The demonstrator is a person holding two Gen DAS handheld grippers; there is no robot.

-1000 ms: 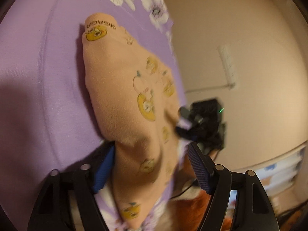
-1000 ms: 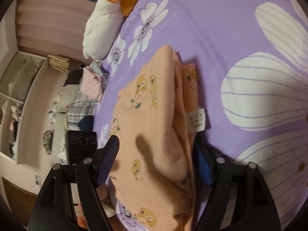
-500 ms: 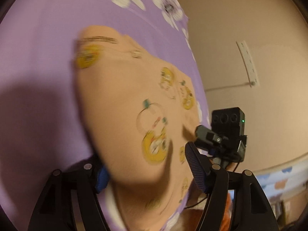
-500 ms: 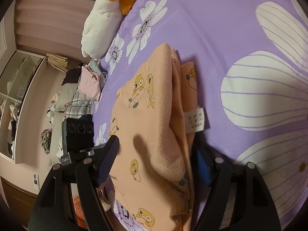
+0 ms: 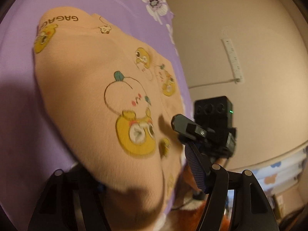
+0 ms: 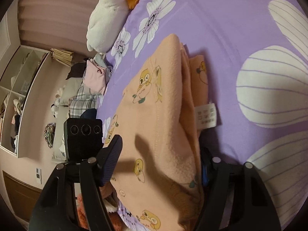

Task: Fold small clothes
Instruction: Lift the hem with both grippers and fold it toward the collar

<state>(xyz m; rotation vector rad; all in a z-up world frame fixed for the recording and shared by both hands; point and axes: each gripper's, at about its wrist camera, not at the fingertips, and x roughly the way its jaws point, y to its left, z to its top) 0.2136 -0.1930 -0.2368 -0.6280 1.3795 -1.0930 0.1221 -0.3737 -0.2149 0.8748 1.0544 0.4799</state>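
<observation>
A small peach fleece garment (image 5: 92, 96) with yellow duck prints lies folded on a purple flowered bedsheet (image 5: 17, 115). My left gripper (image 5: 142, 175) is open, its jaws on either side of the garment's near edge; the cloth bulges over the left finger and hides it. In the right wrist view the same garment (image 6: 163, 119) lies in stacked layers with a white care label (image 6: 207, 116) on its right side. My right gripper (image 6: 159, 163) is open astride the near end. The right gripper also shows in the left wrist view (image 5: 207, 130).
A white and orange plush pillow (image 6: 107, 13) lies at the sheet's far edge. A pile of clothes (image 6: 86, 88) and white shelves (image 6: 17, 88) stand left of the bed. A power strip (image 5: 233, 57) hangs on the beige wall past the bed edge.
The left gripper has pushed forward along the garment, which now fills more of its view and covers the left finger. The right gripper has barely moved.
</observation>
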